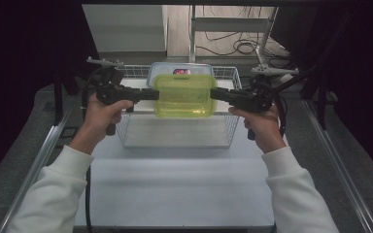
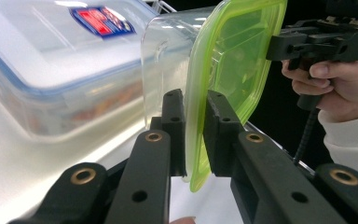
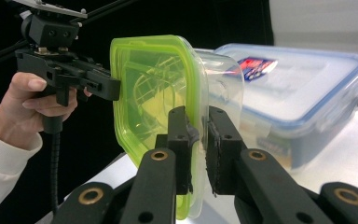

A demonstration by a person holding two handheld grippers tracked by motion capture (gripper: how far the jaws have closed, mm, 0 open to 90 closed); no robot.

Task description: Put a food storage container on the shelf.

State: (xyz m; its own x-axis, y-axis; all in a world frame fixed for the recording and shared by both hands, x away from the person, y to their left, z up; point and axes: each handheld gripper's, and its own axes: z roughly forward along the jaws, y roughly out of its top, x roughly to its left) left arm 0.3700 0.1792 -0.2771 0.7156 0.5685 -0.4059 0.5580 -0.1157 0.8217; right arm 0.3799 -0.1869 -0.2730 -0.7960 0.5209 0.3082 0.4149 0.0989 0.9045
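Green-lidded clear container held in air above wire basket on desk. Left gripper and right gripper each pinching lid rim only. Risk: lid popping off, tub dropping onto blue-lidded box.

Blue-rimmed box close behind, basket below

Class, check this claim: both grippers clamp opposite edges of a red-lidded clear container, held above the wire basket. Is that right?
Not quite: the lid is yellow-green, not red, as the high view shows. The left gripper and right gripper do clamp its opposite edges above the wire basket.
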